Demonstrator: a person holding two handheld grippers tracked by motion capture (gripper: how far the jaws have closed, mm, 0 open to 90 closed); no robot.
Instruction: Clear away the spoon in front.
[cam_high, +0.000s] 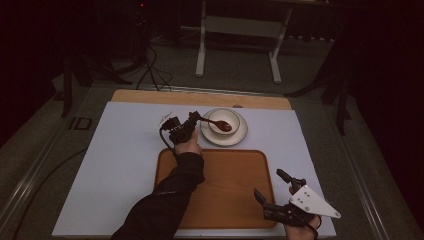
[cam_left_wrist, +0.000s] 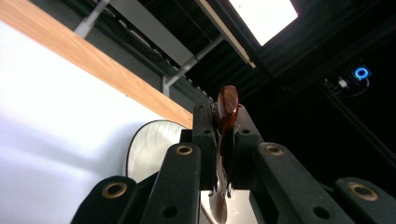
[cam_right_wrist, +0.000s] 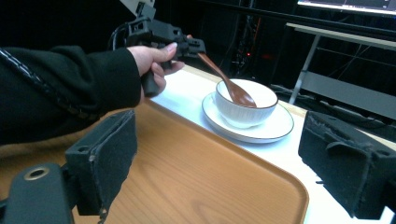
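A white bowl (cam_high: 224, 121) stands on a white saucer (cam_high: 223, 137) at the back of the white mat. A brown wooden spoon (cam_high: 218, 123) slants down with its scoop inside the bowl (cam_right_wrist: 246, 108). My left gripper (cam_high: 196, 119) is shut on the spoon's handle, just left of the bowl. In the left gripper view the spoon (cam_left_wrist: 225, 135) is pinched edge-on between the jaws. My right gripper (cam_high: 270, 186) stands open over the wooden tray's (cam_high: 225, 200) front right corner, with nothing between its pads (cam_right_wrist: 105, 158).
The tray (cam_right_wrist: 196, 177) lies on the mat just in front of the saucer (cam_right_wrist: 275, 128). A wooden table edge (cam_high: 200, 97) runs behind the mat. A white desk frame (cam_high: 237, 35) and cables stand on the floor beyond.
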